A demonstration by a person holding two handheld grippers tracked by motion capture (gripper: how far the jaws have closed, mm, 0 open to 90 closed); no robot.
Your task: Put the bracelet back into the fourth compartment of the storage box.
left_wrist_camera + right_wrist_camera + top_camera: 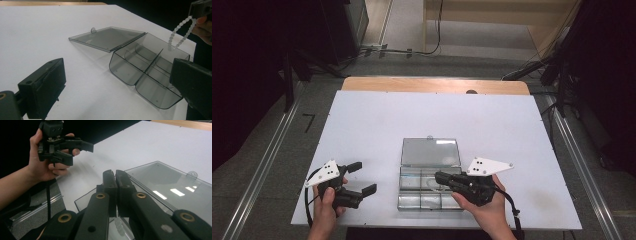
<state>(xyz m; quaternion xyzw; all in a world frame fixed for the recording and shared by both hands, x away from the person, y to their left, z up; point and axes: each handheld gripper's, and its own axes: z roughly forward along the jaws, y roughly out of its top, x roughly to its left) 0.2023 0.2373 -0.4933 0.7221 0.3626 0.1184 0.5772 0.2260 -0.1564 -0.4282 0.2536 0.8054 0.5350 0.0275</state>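
A clear grey compartment box (422, 200) lies on the white table (377, 120) with its lid (430, 152) flat open behind it. My right gripper (437, 176) hovers over the box's right half, shut on a loop of white beads (178, 32) that hangs down toward a compartment. In the right gripper view the jaws (115, 173) press together and the beads (119, 226) dangle below them. My left gripper (362, 177) is held open just left of the box, with nothing between its fingers. The left gripper view looks between those open jaws (118, 67) at the box (140, 72).
The table's wooden far edge (432, 85) lies beyond the white sheet. Metal rails (267, 165) run along the floor on both sides. Cables (407, 50) and dark stands sit beyond the table.
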